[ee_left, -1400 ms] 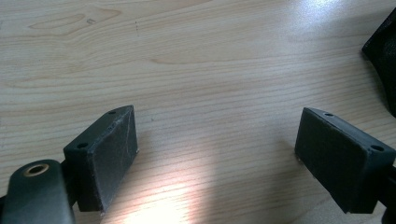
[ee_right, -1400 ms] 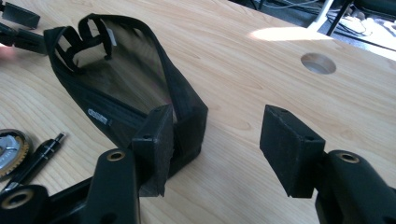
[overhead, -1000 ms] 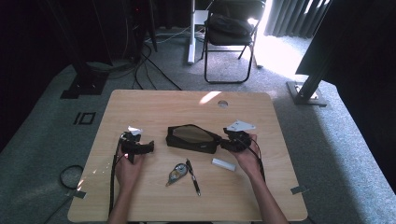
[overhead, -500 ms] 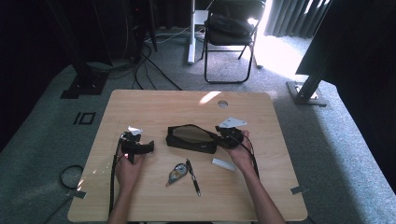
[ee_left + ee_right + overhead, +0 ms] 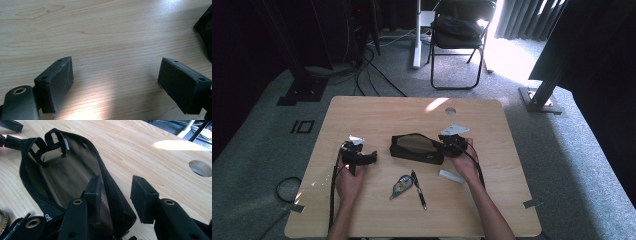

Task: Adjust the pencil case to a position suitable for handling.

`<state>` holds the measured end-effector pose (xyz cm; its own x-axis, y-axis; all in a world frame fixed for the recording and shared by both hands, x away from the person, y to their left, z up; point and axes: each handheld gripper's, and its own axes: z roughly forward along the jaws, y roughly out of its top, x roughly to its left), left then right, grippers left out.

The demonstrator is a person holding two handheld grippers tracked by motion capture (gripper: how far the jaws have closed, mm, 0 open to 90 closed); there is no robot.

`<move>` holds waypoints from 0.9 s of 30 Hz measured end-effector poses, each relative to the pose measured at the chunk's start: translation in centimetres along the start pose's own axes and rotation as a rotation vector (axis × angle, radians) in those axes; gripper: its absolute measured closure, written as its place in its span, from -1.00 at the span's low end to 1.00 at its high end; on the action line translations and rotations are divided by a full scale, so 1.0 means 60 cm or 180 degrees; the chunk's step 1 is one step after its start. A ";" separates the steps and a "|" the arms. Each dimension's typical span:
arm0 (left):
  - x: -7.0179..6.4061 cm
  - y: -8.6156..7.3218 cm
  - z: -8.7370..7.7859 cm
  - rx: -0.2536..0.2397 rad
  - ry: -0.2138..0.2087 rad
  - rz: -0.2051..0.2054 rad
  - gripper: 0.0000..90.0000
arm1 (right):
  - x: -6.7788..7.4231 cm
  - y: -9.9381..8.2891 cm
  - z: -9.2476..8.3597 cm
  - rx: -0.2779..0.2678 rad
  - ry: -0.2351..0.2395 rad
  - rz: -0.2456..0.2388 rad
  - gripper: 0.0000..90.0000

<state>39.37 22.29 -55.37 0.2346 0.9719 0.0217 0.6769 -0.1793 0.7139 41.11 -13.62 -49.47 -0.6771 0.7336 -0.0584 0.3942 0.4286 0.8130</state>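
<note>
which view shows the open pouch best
The right gripper view: the pouch lies close up, zip open, mesh inside visible, its near edge between the right gripper. The high view shows the whole pouch small and dark. The left gripper view catches a black corner.

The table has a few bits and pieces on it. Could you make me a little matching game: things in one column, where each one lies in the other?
Things:
1. black mesh pouch
2. pen
3. white eraser
4. tape dispenser

Places:
A. flat on the wood just left of the pen
B. by the right wrist, right of the pen
C. mid-table, unzipped, one edge between the right tongs
D. in front of the pouch, between the dispenser and the eraser

Pairs: 1-C, 2-D, 3-B, 4-A
</note>
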 end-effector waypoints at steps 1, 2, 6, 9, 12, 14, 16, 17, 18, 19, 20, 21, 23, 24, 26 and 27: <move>0.000 0.000 0.000 0.0000 0.0000 0.0000 -0.70 | 0.000 0.000 0.002 0.0013 0.0001 0.0001 0.36; 0.000 0.000 0.000 0.0000 0.0000 0.0000 -0.70 | 0.000 0.000 0.003 0.0025 0.0006 -0.0004 0.37; 0.000 0.000 0.000 0.0001 0.0000 0.0000 -0.70 | 0.001 -0.002 0.009 0.0074 0.0009 -0.0028 0.43; 0.000 0.000 0.000 0.0000 0.0000 0.0000 -0.70 | 0.001 -0.004 0.009 0.0086 0.0002 -0.0019 0.46; 0.000 0.000 0.000 -0.0001 0.0000 -0.0001 -0.70 | 0.001 -0.005 0.008 0.0106 -0.0018 -0.0037 0.50; 0.000 0.000 0.000 0.0000 0.0000 0.0000 -0.70 | 0.000 -0.007 0.006 0.0107 -0.0028 -0.0048 0.53; 0.000 0.000 0.000 0.0000 0.0000 0.0000 -0.70 | -0.001 -0.008 0.002 0.0115 -0.0050 -0.0046 0.58; 0.000 0.000 0.000 0.0001 0.0000 0.0000 -0.70 | -0.002 -0.009 0.001 0.0113 -0.0051 -0.0043 0.59; 0.000 0.000 0.000 0.0001 0.0000 0.0000 -0.70 | -0.003 -0.009 0.000 0.0107 -0.0052 -0.0045 0.59; 0.000 0.000 0.000 0.0001 0.0000 0.0000 -0.70 | -0.003 -0.010 -0.001 0.0108 -0.0060 -0.0046 0.60; 0.000 0.000 0.000 0.0000 0.0001 -0.0001 -0.70 | -0.003 -0.011 -0.002 0.0112 -0.0064 -0.0044 0.60; 0.000 0.000 0.000 0.0000 0.0000 -0.0001 -0.70 | -0.004 -0.012 -0.004 0.0113 -0.0066 -0.0048 0.60; 0.000 0.000 0.000 0.0000 0.0000 -0.0001 -0.70 | -0.004 -0.014 -0.006 0.0110 -0.0074 -0.0045 0.61; 0.000 0.000 0.000 0.0000 0.0000 -0.0001 -0.70 | -0.005 -0.015 -0.008 0.0110 -0.0082 -0.0057 0.61; 0.000 0.000 0.000 0.0000 0.0000 -0.0001 -0.70 | -0.006 -0.017 -0.012 0.0115 -0.0094 -0.0060 0.60; 0.000 0.000 0.000 0.0001 0.0000 0.0000 -0.70 | -0.007 -0.019 -0.013 0.0112 -0.0102 -0.0066 0.60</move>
<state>39.37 22.29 -55.37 0.2345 0.9719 0.0216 0.6772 -0.1793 0.7137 40.45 -14.84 -49.89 -0.6653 0.7407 -0.0940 0.4023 0.4617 0.7905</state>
